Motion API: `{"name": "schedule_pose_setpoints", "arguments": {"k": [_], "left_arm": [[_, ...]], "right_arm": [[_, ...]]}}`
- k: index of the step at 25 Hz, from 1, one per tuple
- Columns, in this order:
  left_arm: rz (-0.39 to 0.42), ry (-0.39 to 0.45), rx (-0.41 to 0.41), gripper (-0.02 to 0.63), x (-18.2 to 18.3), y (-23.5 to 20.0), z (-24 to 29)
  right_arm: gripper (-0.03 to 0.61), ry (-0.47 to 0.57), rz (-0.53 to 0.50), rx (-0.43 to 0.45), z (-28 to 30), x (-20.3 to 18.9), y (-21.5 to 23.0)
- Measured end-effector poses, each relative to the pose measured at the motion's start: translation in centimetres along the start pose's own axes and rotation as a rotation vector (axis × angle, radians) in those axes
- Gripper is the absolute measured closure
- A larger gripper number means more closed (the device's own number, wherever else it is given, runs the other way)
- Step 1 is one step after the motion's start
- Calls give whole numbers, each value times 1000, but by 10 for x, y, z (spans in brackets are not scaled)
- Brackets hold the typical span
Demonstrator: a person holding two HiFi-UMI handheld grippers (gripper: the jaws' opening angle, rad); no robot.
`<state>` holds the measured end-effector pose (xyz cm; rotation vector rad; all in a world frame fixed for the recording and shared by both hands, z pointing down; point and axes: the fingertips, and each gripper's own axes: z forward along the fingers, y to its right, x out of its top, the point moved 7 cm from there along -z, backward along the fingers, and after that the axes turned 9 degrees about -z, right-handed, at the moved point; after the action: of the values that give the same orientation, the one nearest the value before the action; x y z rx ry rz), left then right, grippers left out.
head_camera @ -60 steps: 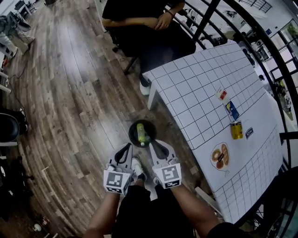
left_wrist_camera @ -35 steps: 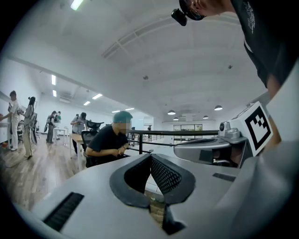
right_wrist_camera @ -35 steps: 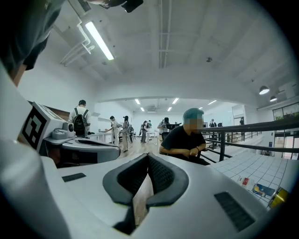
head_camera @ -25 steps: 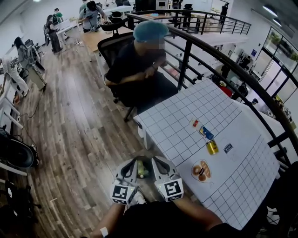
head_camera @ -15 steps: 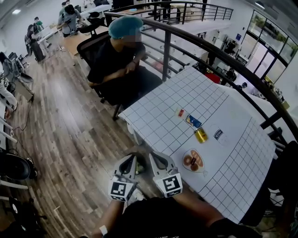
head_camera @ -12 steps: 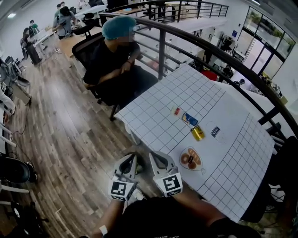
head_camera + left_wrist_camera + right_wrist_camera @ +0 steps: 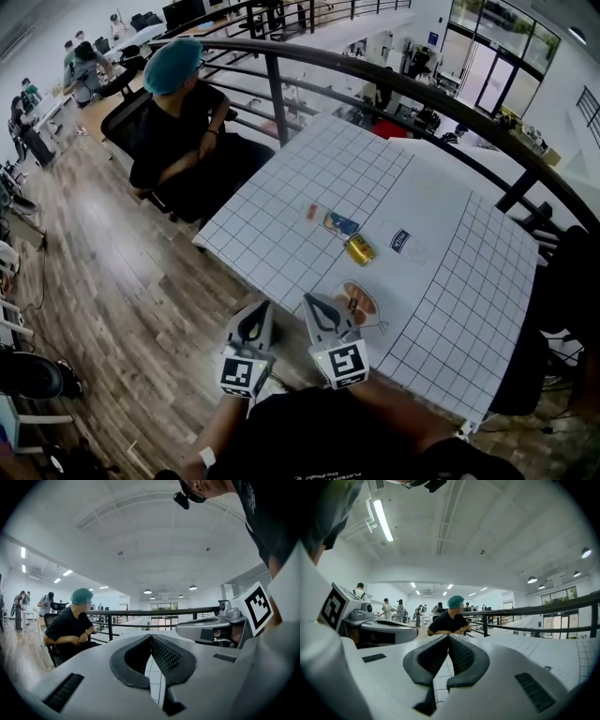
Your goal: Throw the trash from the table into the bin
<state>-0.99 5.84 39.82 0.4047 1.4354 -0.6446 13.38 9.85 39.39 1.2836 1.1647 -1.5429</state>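
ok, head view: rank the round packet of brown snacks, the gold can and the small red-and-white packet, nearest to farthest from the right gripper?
1. Round packet of brown snacks: closest, just right of the right gripper.
2. Gold can: beyond the packet.
3. Small red-and-white packet: farthest, up-left of the can.

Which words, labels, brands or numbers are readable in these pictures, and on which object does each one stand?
No text can be read.
yellow can: print too small.
blue packet: blurred.
dark label: too small.
left marker cube, right marker cube: square patterns, no letters.
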Motion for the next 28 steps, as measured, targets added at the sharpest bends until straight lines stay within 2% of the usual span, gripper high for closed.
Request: {"name": "schedule_pose_setpoints", "arguments": {"k": [4,9,18,28], "left_arm": [[24,6,-12,591,4,21,29],[34,23,-21,592,12,43,58],[54,-11,-117,591,11,80,95],[42,-39,-238,591,8,80,143]], "right_arm": [[554,28,44,-51,-25,-9,34],[554,5,58,-107,-54,-17,70],[554,-9,83,-207,-78,-28,106],[554,-62,68,-290,-68,-35,132]]}}
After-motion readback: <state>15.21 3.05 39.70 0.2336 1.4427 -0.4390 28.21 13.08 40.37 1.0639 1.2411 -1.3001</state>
